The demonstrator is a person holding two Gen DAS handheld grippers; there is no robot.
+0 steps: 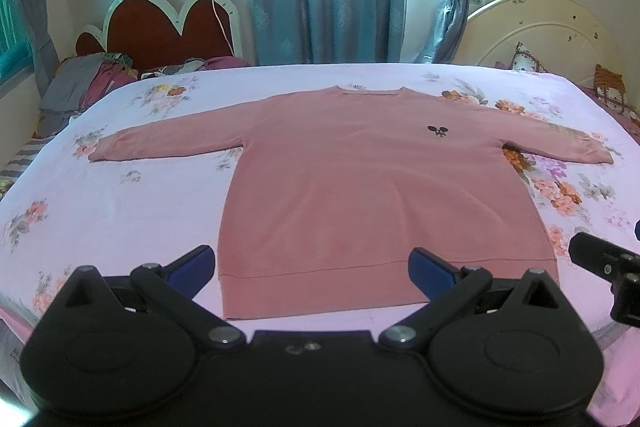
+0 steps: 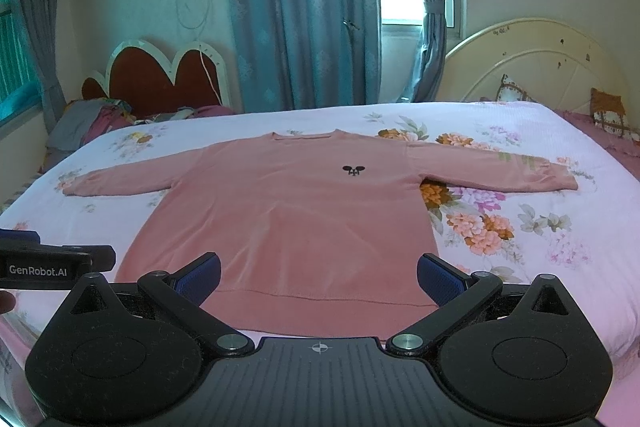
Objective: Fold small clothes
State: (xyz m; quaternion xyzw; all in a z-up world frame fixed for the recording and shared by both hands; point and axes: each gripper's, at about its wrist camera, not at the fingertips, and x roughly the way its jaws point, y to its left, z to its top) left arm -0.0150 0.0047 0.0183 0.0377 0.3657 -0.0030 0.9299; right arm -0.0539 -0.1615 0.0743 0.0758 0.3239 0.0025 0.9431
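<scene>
The left gripper [image 1: 312, 269] sits nearest the lens, jaws spread wide with nothing between them, poised over the near hem of the pink sweatshirt [image 1: 360, 187]; the right gripper [image 2: 319, 277] stands likewise fully spread and empty, above the same hem, slightly toward the bed's right edge. The sweatshirt lies flat, front up, on the floral bedsheet [image 2: 520, 267], hem toward the near edge of the bed, neckline toward the far edge, both sleeves stretched out toward the side edges. The step in hand appears to be the first grasp — no fold has been made yet. Recommended procedure: lower each gripper to a hem corner or a sleeve cuff; pinch both cloth layers together, since a single layer would drag the front off the back; lift only enough to clear the sheet; carry the fold across evenly, so that no crease forms in the body. Legible markings: "GenRobot.AI" in white on the side of the left gripper, seen from the right wrist view; a small dark embroidered emblem [image 2: 353, 169] on the chest — no letters can be read in it.
</scene>
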